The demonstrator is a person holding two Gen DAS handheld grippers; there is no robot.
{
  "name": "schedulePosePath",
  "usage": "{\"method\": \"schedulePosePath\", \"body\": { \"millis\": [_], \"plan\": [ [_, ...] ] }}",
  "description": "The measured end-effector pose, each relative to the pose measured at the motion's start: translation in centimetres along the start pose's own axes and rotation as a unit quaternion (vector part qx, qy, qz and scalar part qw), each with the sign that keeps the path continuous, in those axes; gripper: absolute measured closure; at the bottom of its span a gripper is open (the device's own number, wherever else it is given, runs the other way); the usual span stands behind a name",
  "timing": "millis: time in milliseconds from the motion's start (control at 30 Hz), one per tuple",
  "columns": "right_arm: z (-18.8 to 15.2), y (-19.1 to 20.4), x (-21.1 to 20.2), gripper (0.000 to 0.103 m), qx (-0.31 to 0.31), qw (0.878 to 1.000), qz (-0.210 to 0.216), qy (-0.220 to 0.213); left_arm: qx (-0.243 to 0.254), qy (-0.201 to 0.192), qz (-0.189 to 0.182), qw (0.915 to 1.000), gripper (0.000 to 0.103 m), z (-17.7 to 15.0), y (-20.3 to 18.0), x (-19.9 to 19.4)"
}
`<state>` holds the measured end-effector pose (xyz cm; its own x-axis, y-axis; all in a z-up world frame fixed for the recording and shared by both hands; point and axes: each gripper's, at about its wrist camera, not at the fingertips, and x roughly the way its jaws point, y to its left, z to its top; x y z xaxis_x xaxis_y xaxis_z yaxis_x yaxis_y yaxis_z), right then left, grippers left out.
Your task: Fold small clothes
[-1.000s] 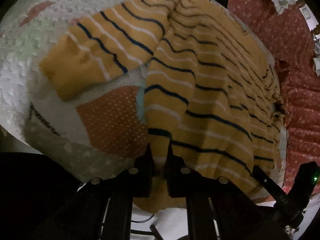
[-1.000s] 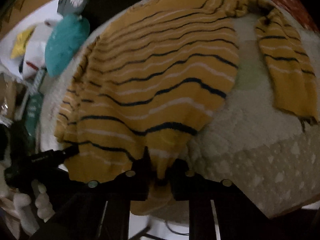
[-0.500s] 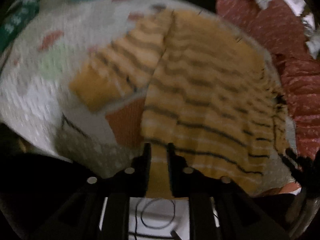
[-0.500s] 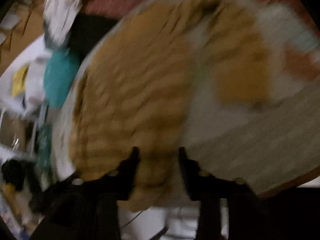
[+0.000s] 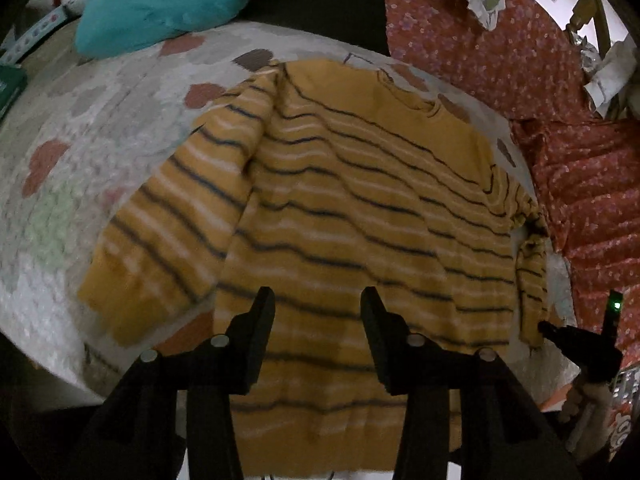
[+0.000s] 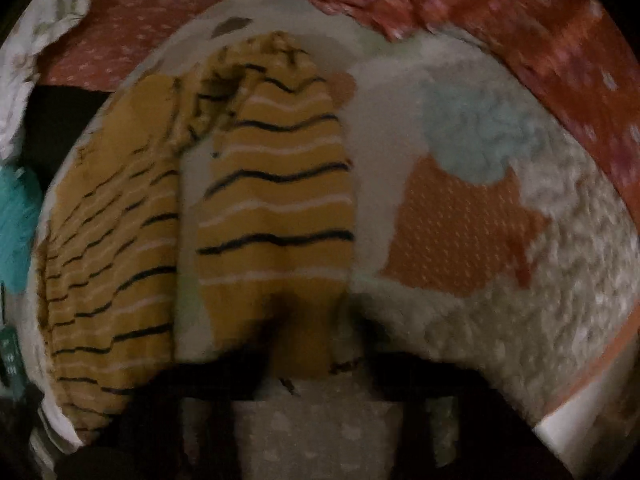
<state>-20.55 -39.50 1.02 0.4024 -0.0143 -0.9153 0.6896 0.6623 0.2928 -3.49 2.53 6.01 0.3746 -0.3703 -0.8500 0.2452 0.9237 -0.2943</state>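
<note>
A mustard-yellow sweater [image 5: 360,216] with dark and white stripes lies flat on a patchwork quilt [image 5: 80,184], hem toward me. My left gripper [image 5: 318,304] is open above the hem, holding nothing. In the right wrist view the sweater's sleeve [image 6: 276,216] runs toward the camera beside the body [image 6: 112,248]. My right gripper [image 6: 312,320] is at the sleeve cuff; its fingers are dark and blurred, and I cannot tell whether they pinch the cuff. The right gripper also shows at the right edge of the left wrist view [image 5: 576,340].
A teal pillow [image 5: 160,0] lies at the far left of the bed. A red floral blanket [image 5: 560,128] is bunched along the right side. The quilt's front edge drops off just below the sweater's hem.
My left gripper has let go of the hem and opened. The right gripper has let go of the hem too and moved over to the sleeve cuff. The sweater now lies flatter.
</note>
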Motion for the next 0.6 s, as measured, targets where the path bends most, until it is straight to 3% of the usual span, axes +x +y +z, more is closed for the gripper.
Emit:
{"method": "schedulePosePath", "body": {
  "millis": [67,133,233,300,400,467,600],
  "plan": [
    [1.8,-1.0,-1.7,0.096,-0.001,0.999,-0.028,-0.026,0.001,-0.001,-0.006,1.0000,0.059,1.0,-0.4,0.4],
    [5.0,-1.7,-5.3,0.096,-0.012,0.993,-0.086,-0.085,0.006,-0.006,-0.008,0.9999,0.057,2.4,-0.6,1.1],
    [10.5,-2.3,-11.7,0.096,-0.007,0.971,-0.166,-0.174,0.010,-0.018,-0.006,0.9998,0.053,4.4,-0.6,2.0],
    [13.4,-1.9,-15.1,0.096,0.003,0.958,-0.195,-0.209,0.010,-0.019,-0.008,0.9997,0.052,5.7,-0.1,2.8],
    [16.0,0.4,-18.3,0.096,0.001,0.948,-0.203,-0.244,-0.003,-0.023,-0.013,0.9997,0.052,7.2,1.2,3.8],
    [16.8,3.7,-18.6,0.096,-0.024,0.948,-0.195,-0.250,-0.015,-0.025,-0.017,0.9994,0.052,7.7,2.5,4.4],
    [16.3,13.4,-14.6,0.096,-0.084,0.969,-0.116,-0.199,-0.072,-0.003,-0.041,0.9966,0.052,8.2,6.3,6.0]
  ]
}}
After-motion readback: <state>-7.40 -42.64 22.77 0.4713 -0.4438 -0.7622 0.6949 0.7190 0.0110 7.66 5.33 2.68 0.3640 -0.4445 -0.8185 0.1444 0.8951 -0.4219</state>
